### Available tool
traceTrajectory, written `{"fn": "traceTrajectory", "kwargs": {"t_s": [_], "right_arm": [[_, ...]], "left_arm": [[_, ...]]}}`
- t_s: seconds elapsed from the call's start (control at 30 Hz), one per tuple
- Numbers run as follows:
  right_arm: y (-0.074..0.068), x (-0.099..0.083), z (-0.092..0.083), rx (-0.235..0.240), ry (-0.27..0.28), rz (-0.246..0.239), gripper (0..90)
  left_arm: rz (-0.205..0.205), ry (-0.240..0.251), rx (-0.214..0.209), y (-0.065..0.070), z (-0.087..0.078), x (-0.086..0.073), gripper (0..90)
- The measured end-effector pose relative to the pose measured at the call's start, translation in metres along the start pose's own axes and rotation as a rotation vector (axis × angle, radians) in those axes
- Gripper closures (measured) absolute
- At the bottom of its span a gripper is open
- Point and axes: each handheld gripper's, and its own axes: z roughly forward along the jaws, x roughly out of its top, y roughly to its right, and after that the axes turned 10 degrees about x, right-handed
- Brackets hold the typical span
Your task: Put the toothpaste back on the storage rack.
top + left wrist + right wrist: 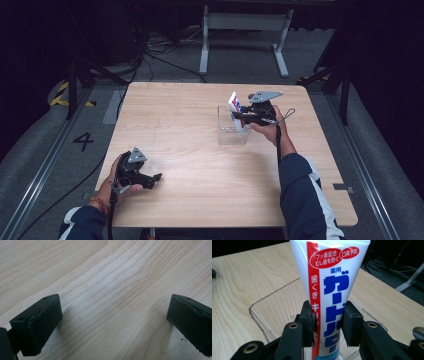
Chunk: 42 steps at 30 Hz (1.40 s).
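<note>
Upright, glossy toothpaste tube point(329, 290) pinched by right hand-held gripper point(328, 323) over clear box point(232, 132); left hand-held gripper point(112, 322) spread

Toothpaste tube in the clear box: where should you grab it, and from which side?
Grip the toothpaste tube across its flat middle, coming from above the clear box. It stands upright with its lower end inside the walls, so only the upper body is reachable. The right gripper is clamped there.

Dark room; grey carpet floor point(45, 145), cables point(155, 50), white table frame point(245, 22) behind.

toothpaste tube point(329, 290) cut off top and bottom, lower end hidden in clear box point(262, 322)
</note>
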Motion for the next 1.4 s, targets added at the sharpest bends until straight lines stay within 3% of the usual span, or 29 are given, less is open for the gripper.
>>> {"fn": "traceTrajectory", "kwargs": {"t_s": [0.53, 0.87, 1.2, 1.4], "right_arm": [[-0.0005, -0.0064, 0.0054, -0.009, -0.107, 0.016, 65.1], [-0.0009, -0.0059, 0.0036, -0.007, -0.123, 0.028, 62.7], [-0.0047, -0.0022, 0.0014, -0.015, -0.112, 0.030, 50.8], [-0.0090, 0.0012, 0.0004, -0.014, -0.112, 0.018, 49.9]], "left_arm": [[-0.001, 0.000, -0.001, 0.0001, 0.0000, 0.0000, 0.6], [0.000, -0.001, 0.001, 0.0000, -0.0001, -0.0001, 0.6], [0.001, -0.002, -0.001, 0.0000, -0.0002, -0.0001, 0.6], [0.001, -0.004, -0.001, 0.0000, -0.0005, -0.0003, 0.6]]}}
